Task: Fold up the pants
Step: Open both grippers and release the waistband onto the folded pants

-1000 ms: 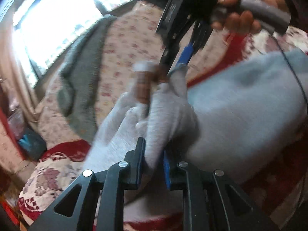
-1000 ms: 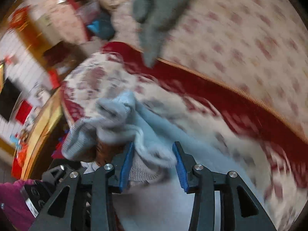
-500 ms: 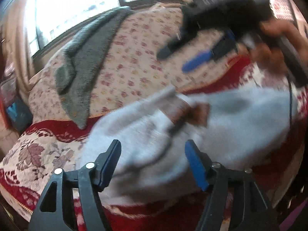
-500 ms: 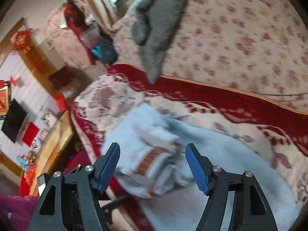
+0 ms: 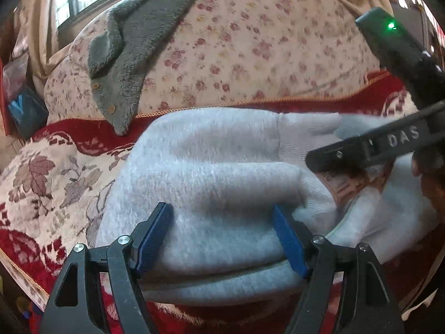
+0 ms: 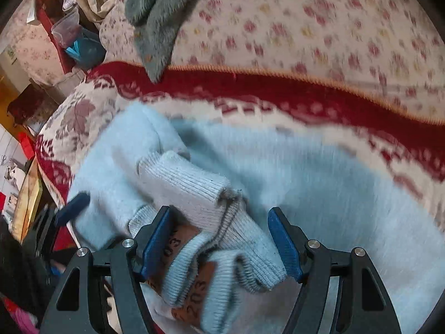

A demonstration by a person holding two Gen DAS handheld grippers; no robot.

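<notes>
Pale blue pants (image 5: pixel 222 172) folded in a bundle near the sofa seat's (image 5: pixel 44 172) front edge, left gripper (image 5: pixel 222 236) and right gripper (image 6: pixel 219 239) both spread wide around fabric, clamping nothing, brown label (image 6: pixel 194 286) half hidden by ribbed cuffs (image 6: pixel 189 183), far side motion-blurred.

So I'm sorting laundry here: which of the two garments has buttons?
The dark grey fleece draped over the floral cushion: two small buttons show along its edge. The light blue pants between the tongs show ribbed cuffs and brown patches, no buttons.
</notes>
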